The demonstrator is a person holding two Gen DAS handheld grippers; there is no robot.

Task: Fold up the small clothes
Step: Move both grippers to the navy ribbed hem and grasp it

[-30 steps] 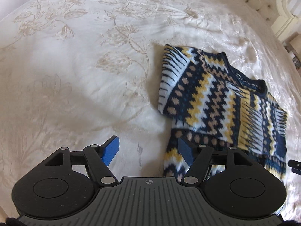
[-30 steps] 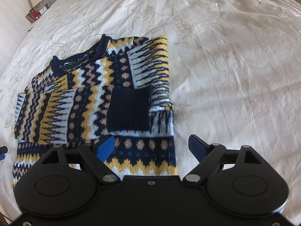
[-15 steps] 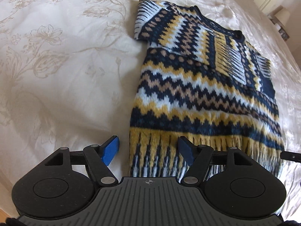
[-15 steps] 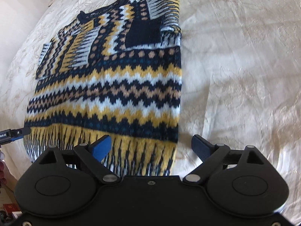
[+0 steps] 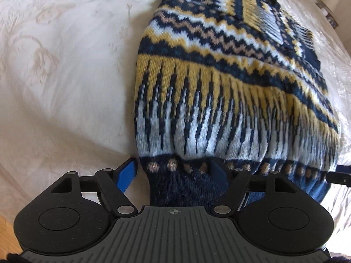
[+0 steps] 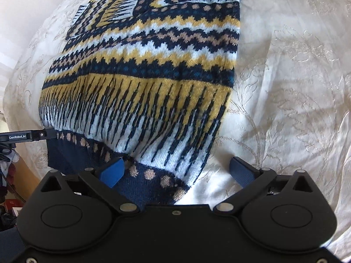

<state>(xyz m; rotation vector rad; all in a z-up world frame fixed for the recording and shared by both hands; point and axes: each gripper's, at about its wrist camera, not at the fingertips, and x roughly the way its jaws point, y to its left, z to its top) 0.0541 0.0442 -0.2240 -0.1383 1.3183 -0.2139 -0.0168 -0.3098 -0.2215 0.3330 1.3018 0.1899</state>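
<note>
Sweater [image 5: 219,83] flat on the bed [image 5: 54,65], sleeves already tucked in. Both sets of fingers spread wide, straddling the hem corners, left gripper [image 5: 173,175] and right gripper [image 6: 177,173] gripping nothing yet. Could easily pinch only the top knit layer or snag bedspread too, leaving a lopsided fold.

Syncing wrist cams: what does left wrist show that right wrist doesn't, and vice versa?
Left wrist only: the sweater's left hem corner between the open left gripper's fingers, and wood floor at bottom left. Right wrist only: the right hem corner inside the open right gripper, and the labelled side of the other gripper. Both: the sweater's folded-in sleeves and the bedspread.
</note>
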